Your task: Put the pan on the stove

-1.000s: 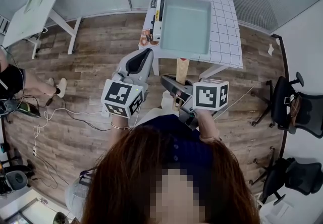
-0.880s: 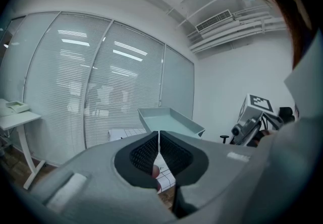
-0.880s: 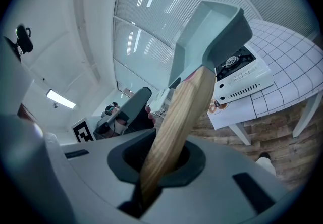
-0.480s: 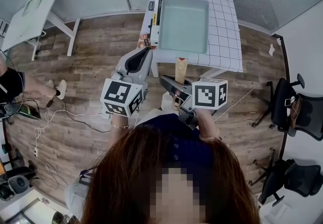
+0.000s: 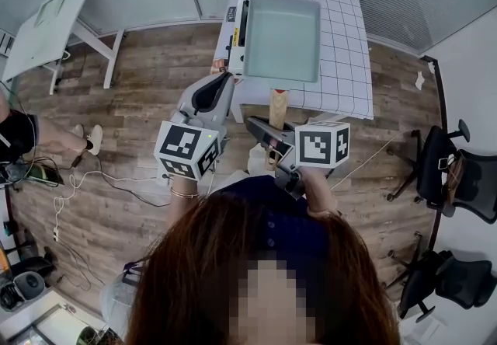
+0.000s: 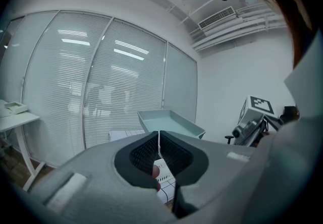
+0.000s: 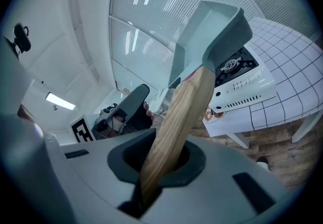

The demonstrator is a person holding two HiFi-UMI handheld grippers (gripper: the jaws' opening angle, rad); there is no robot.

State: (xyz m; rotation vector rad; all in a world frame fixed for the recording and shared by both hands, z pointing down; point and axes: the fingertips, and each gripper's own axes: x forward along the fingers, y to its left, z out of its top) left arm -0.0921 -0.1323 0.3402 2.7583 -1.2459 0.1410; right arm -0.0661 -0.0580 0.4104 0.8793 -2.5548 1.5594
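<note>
Two grippers show: the right gripper (image 5: 260, 127) has its jaws clamped on the wooden handle (image 7: 176, 117) of the pale green pan (image 5: 283, 36), held at 12 o'clock over the white stove (image 7: 242, 84) on the gridded table (image 5: 342, 17). At its 9 o'clock, the left gripper (image 6: 159, 150) has its jaws pressed together on nothing

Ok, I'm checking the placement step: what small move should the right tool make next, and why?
Probably lower the pan straight down. The right tool is shut on its wooden handle, and the pan hangs above the stove, its base apparently clear of the burner, so it looks lined up but not yet set down.
</note>
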